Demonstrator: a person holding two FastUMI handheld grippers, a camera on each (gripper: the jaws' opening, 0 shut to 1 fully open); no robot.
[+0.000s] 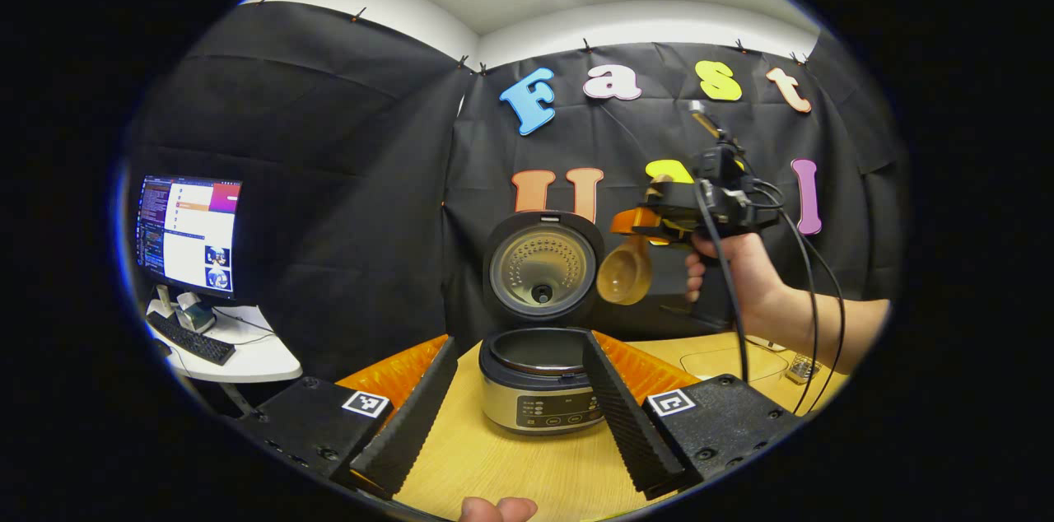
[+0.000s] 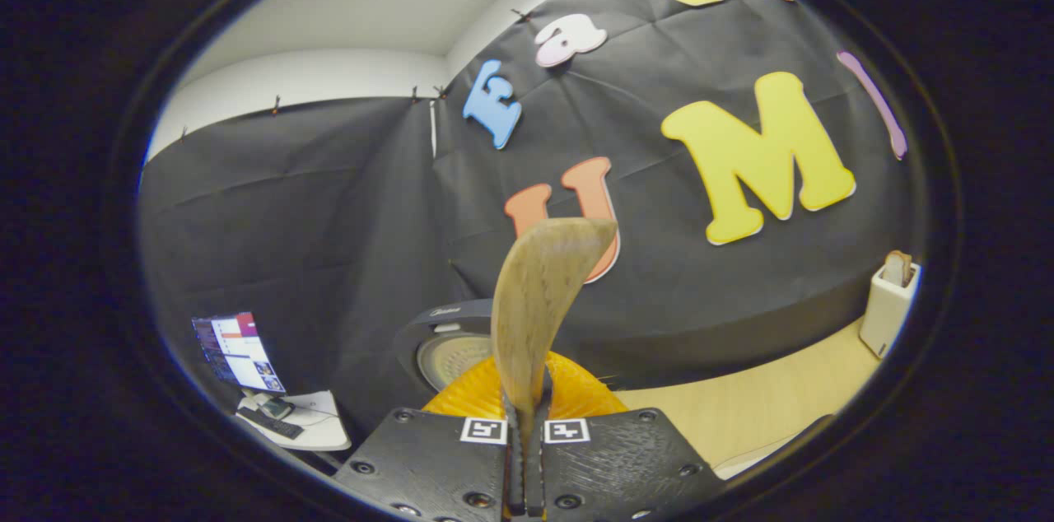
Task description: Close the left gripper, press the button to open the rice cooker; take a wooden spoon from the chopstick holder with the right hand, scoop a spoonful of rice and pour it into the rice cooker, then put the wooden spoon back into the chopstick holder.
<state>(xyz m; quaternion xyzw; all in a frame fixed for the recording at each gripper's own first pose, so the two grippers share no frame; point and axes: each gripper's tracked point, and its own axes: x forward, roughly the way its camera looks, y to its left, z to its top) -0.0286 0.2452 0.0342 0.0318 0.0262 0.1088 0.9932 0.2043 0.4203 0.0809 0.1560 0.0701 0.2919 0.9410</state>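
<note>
Wooden spoon [image 2: 539, 300], pale, stiff and probably light, stands at centre of the right gripper view, its handle clamped between the right gripper's [image 2: 524, 456] closed fingers; a grip low on the handle looks sound. Left gripper [image 1: 515, 398], fingers spread apart, frames the silver-and-black rice cooker [image 1: 539, 390] at lower centre, lid [image 1: 541, 268] raised, contents unclear. White chopstick holder [image 2: 888, 304] sits at right edge, something wooden inside.

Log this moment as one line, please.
rice cooker: lid open | right gripper: shut on wooden spoon, raised beside lid | left gripper: open, facing cooker
</note>
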